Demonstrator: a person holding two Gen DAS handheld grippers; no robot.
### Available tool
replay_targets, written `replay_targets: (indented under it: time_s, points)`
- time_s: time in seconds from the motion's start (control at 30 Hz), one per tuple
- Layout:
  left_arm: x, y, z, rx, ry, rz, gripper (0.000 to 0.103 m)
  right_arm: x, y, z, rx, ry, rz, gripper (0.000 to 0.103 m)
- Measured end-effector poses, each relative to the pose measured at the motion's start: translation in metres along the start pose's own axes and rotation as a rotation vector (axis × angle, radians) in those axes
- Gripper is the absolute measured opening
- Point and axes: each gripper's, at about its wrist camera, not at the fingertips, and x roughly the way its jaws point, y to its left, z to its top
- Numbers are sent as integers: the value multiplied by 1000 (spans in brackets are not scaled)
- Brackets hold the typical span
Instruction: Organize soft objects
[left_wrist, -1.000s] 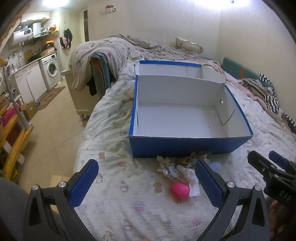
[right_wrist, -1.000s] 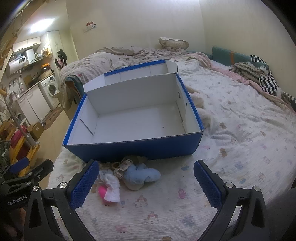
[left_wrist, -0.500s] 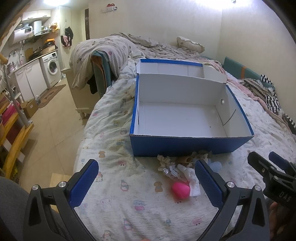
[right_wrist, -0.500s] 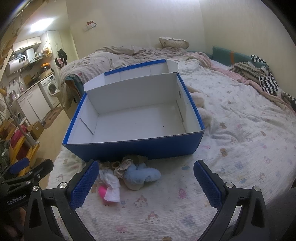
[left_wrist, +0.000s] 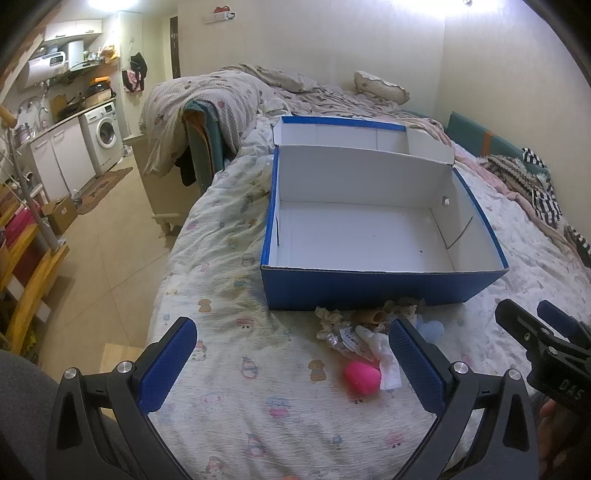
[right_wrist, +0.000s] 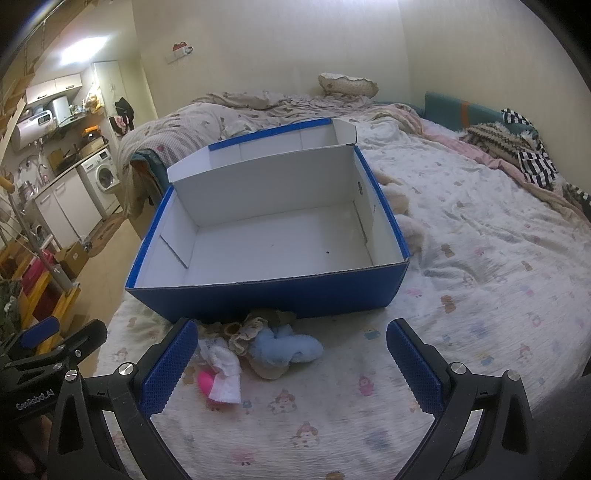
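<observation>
An open blue box (left_wrist: 369, 286) with a white inside stands empty on the bed; it also shows in the right wrist view (right_wrist: 280, 295). A small pile of soft things lies in front of it: a pink object (left_wrist: 362, 376) (right_wrist: 205, 382), a white cloth (left_wrist: 380, 352) (right_wrist: 223, 371), a light blue plush (right_wrist: 286, 349) and beige frilly pieces (left_wrist: 330, 319) (right_wrist: 251, 326). My left gripper (left_wrist: 291, 367) is open and empty, just short of the pile. My right gripper (right_wrist: 291, 363) is open and empty, above the pile's near side.
The bed sheet (left_wrist: 229, 258) has a cartoon print. A crumpled duvet (left_wrist: 207, 99) and pillow (left_wrist: 380, 86) lie at the far end. Striped clothes (right_wrist: 528, 158) lie at the right. The bed's left edge drops to a tiled floor (left_wrist: 99, 266) with cabinets and a washing machine (left_wrist: 105, 134).
Both views have shifted only slightly. The box, the pile and both open grippers keep their places.
</observation>
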Motion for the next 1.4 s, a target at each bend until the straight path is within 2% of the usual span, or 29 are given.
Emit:
replay_targets:
  time_s: [1.4]
  points:
    - [-1, 0, 0, 3, 5, -5, 103, -2, 2, 2, -2, -4, 2, 103]
